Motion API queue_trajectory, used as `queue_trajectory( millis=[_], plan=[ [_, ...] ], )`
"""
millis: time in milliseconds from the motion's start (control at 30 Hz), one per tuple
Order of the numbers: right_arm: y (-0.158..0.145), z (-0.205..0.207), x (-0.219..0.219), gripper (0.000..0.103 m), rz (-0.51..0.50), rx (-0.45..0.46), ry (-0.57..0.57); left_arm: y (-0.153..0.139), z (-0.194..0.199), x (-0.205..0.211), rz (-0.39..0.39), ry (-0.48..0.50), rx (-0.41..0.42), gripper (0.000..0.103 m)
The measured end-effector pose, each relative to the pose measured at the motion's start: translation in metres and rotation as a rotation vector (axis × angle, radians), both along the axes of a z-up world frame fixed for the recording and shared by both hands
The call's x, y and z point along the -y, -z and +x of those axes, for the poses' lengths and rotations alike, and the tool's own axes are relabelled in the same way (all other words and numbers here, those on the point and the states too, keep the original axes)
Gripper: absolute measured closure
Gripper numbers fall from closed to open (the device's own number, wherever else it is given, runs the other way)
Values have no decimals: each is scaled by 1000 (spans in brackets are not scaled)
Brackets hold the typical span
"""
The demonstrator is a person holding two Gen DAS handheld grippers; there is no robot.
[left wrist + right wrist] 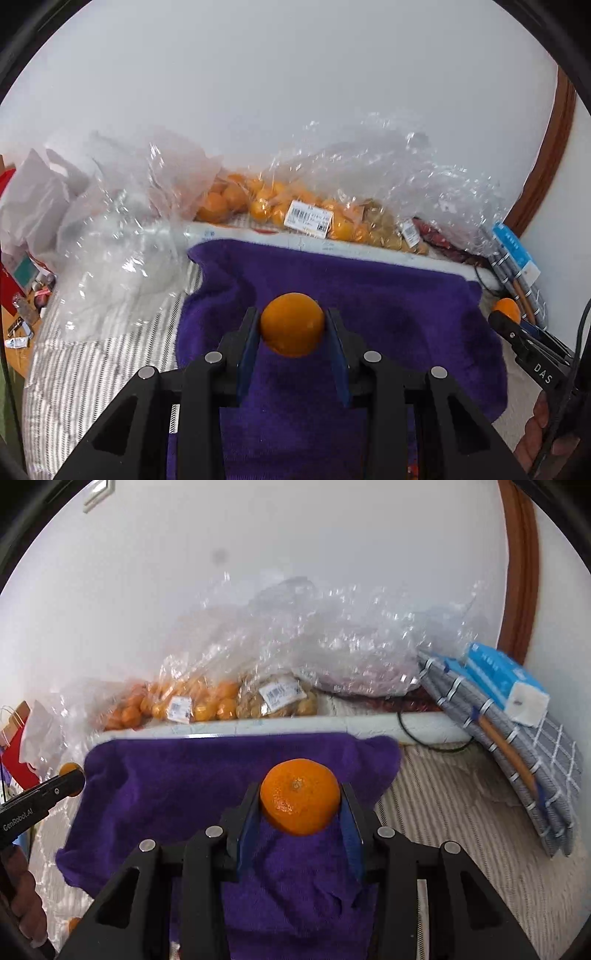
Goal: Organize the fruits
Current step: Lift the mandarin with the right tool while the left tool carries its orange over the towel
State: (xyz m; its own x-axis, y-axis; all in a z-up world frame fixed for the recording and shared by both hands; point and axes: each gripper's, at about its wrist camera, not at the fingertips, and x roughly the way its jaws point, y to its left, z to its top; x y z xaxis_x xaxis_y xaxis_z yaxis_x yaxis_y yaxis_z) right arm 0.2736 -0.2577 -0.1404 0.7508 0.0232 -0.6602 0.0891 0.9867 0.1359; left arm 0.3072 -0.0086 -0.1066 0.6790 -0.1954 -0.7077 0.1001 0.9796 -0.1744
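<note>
Two mandarins ride in two handheld grippers above a purple towel spread at the edge of a white shelf: the left gripper has its blue pads pressed to the sides of a smooth orange mandarin, and the right gripper clamps a second mandarin with its stem scar facing the camera. Both fruits hang clear of the cloth, each held at its widest girth. The step in hand appears to be carrying the pair toward a resting place on the towel; done well, it likely means lowering each until the cloth takes the weight before the pads part, and setting them apart so neither rolls into the other. Behind the towel, clear plastic bags crowd the wall, one packed with more mandarins, another with pale brown produce. A stack of grey notebooks and a blue box lean at the right. The loose, crinkled plastic could snag a finger reaching deeper.
</note>
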Motion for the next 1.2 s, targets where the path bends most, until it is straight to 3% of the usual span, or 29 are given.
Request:
queue_trajectory(
  millis=[500,700,1200],
  plan=[
    [44,19,6,62,11,-93,-18,42,15,-5,-19,8,-111,69],
    [51,21,-1,62,-30,-102,-21,47,16,-6,1,1,-119,69],
    [56,22,-5,62,-27,-124,-38,60,17,1,22,6,-153,69]
  ],
)
